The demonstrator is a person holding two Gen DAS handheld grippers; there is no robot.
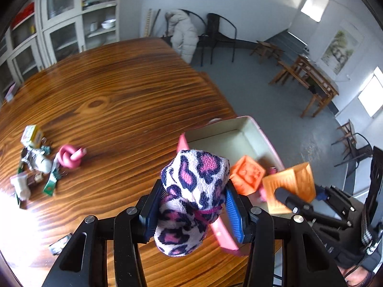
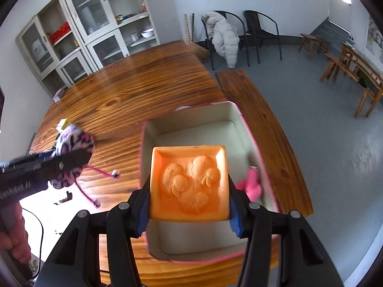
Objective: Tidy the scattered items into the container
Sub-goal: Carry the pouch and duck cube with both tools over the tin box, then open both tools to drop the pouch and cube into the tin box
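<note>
Two hand-held grippers pinch items: left [image 1: 194, 205] a fuzzy leopard-print pouch [image 1: 191, 198], right [image 2: 189, 205] an embossed orange block [image 2: 189, 181].

Black linkages, silver screws; blue ribbed fingers [image 1: 233, 211]; white lettering.

The left wrist view looks forward and down along its own fingers from close above the wooden table [image 1: 115, 91], with the pink-rimmed container [image 1: 239, 134] just ahead to its right. The right wrist view looks steeply down from directly over that container [image 2: 191, 124], nearer to it. Both share the table, the container, the far cabinet [image 2: 91, 24] and chairs, and each catches the other tool at its edge
</note>
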